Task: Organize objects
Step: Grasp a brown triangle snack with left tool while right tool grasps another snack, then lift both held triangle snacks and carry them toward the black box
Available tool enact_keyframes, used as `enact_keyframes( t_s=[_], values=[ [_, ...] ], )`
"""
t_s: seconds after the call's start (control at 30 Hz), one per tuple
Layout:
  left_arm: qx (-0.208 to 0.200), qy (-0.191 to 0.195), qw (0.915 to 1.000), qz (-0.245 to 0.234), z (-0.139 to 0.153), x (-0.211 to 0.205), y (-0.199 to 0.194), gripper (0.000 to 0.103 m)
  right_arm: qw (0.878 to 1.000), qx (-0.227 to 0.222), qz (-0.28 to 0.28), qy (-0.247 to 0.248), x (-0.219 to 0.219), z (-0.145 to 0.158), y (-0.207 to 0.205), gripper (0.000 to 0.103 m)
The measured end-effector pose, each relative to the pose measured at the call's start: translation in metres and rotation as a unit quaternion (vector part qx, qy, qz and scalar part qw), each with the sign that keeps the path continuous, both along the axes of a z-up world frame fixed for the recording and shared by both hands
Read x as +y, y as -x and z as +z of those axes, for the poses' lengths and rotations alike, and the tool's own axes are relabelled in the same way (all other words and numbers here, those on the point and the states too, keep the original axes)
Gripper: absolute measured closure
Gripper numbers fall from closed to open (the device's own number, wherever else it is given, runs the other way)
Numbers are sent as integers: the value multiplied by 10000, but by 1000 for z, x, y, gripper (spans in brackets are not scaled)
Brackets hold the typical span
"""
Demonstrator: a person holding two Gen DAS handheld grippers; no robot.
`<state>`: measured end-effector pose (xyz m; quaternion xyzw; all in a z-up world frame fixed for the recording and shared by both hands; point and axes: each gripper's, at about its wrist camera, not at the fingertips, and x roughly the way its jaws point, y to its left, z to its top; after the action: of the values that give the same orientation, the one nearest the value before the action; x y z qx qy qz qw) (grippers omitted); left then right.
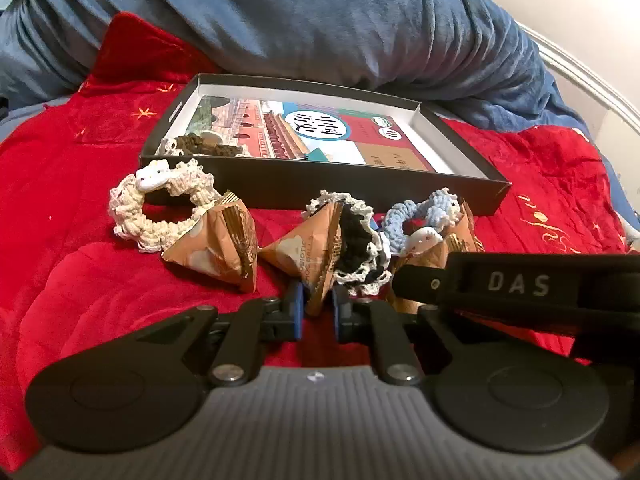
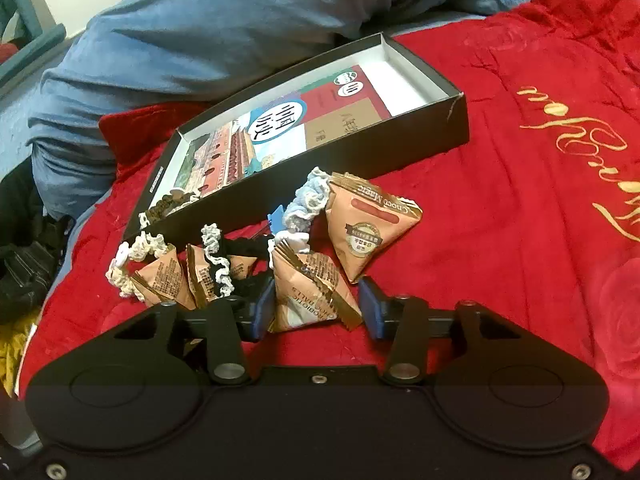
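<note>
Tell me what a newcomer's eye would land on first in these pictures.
First, the bright red blanket that covers the bed, with a shallow black box on it holding a colourful book. In front of the box lies a row of tan triangular snack packets mixed with crocheted hair ties. The left gripper pinches one packet; the right gripper straddles another.
</note>
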<state>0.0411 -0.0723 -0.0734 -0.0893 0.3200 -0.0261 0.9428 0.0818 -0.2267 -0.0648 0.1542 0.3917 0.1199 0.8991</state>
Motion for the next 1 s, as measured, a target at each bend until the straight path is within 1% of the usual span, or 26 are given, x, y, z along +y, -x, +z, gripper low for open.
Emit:
enact_keyframes(
  t_s=[0.1,0.27,0.43,0.73,1.0],
  values=[
    [2,-2,10000,9,0,0,1,87,9999,-47,14,97,3,0,2,66],
    [34,87,9999,77,1,3,5,87,9999,-48,23,114,4,3,6,69],
    [75,90,9998,143,4,7,14,87,9999,-59,29,137,6,8,15,69],
    [154,97,9997,160,14,14,41,87,9998,-134,117,-63,-1,30,43,70],
    [20,-13,9999,147,30,17,61,87,9991,-278,109,-294,-15,50,60,71]
  ],
)
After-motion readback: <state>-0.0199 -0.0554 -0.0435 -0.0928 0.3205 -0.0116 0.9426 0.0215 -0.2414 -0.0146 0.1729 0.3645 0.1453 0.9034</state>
